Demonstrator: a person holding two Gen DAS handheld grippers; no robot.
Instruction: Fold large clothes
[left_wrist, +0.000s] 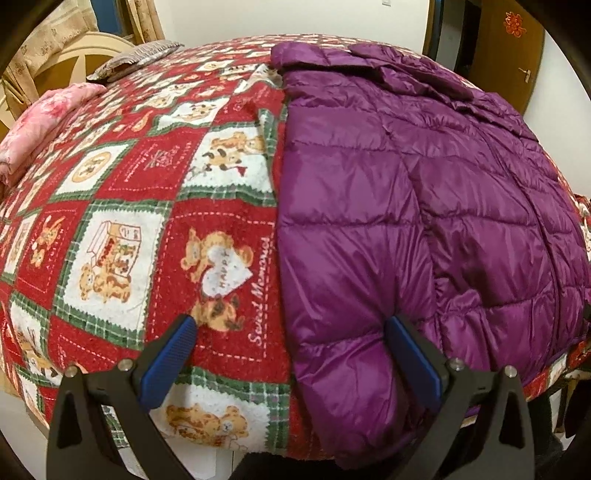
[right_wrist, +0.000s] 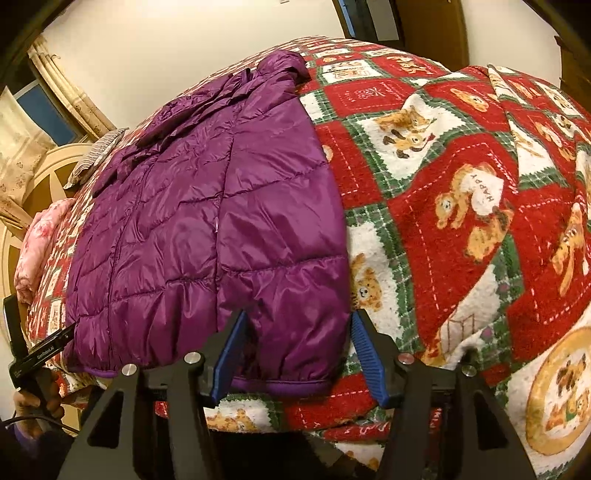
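A purple quilted puffer jacket (left_wrist: 424, 192) lies spread flat on a bed covered by a red teddy-bear blanket (left_wrist: 147, 192). My left gripper (left_wrist: 291, 328) stands open at the near bed edge. Its left pad is over the blanket, its right pad rests on the jacket, and the jacket's near left edge lies between them. In the right wrist view the jacket (right_wrist: 207, 206) fills the left half and the blanket (right_wrist: 461, 184) the right. My right gripper (right_wrist: 299, 325) straddles the jacket's near right hem corner, jaws apart, with no firm pinch visible.
A folded pink quilt (left_wrist: 40, 122) and a grey striped pillow (left_wrist: 136, 59) lie at the head of the bed by a cream headboard (left_wrist: 74, 51). A wooden door (left_wrist: 517, 55) stands beyond. A person's hand (right_wrist: 37, 402) holds the other gripper at the bed's near edge.
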